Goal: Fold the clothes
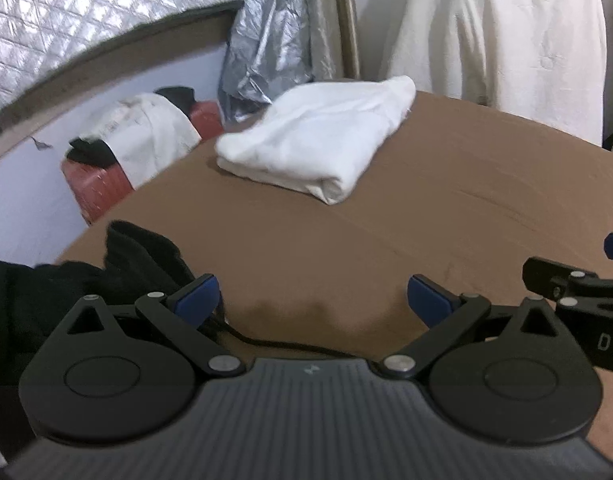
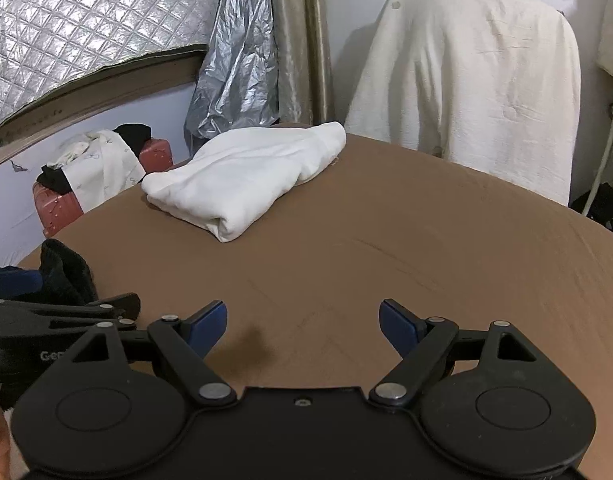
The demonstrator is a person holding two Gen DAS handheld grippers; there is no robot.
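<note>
A folded white garment (image 1: 318, 140) lies on the brown table (image 1: 446, 208) toward its far left; it also shows in the right wrist view (image 2: 246, 172). A crumpled black garment (image 1: 118, 268) lies at the table's near left edge, beside my left finger; a black drawstring runs from it under the gripper. It shows in the right wrist view (image 2: 64, 268) too. My left gripper (image 1: 313, 300) is open and empty, low over the table. My right gripper (image 2: 303, 326) is open and empty, just right of the left one.
A chair draped in cream cloth (image 2: 474, 80) stands behind the table. A red suitcase (image 2: 54, 208) with clothes on it sits at the left by the wall. Silver foil sheeting (image 2: 234, 64) hangs at the back. The brown table (image 2: 426, 248) spreads to the right.
</note>
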